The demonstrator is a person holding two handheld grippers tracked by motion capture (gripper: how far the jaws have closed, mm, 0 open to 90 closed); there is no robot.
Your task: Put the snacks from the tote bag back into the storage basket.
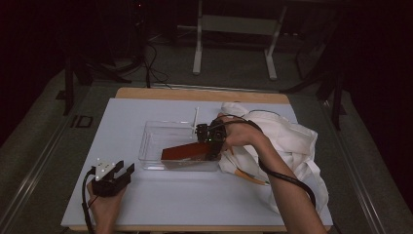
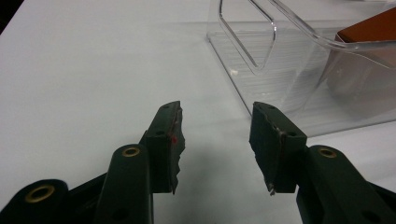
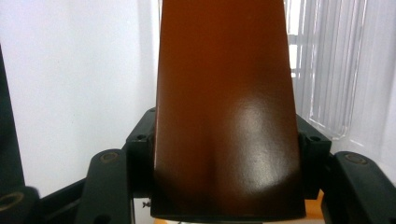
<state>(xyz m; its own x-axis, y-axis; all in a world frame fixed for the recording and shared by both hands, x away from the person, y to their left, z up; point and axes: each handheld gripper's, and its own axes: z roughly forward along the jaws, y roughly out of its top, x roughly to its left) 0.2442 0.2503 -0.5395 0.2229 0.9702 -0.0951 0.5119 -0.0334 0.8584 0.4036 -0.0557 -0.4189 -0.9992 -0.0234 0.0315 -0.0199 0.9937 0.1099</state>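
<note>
A flat red-brown box [image 1: 182, 151] lies tilted inside a clear plastic bin [image 1: 146, 141] at the middle of the white table. My right gripper [image 1: 213, 146] reaches into the bin's right end. In the right gripper view the box [image 3: 224, 93] sits between the two black jaws, and both pads touch its sides; my right gripper [image 3: 226, 140] is shut on it. My left gripper [image 1: 125, 166] rests on the table at the lower left, short of the bin. Its jaws [image 2: 217, 121] stand open with nothing between them, facing the bin's corner [image 2: 289, 79] and the box [image 2: 373, 32] behind the wall.
A crumpled white cloth [image 1: 287, 141] lies to the right of the bin, under the right forearm, with an orange strip [image 1: 251, 176] at its near edge. Bare white tabletop [image 1: 195, 195] stretches between the bin and the front edge. Dark floor and table legs lie beyond.
</note>
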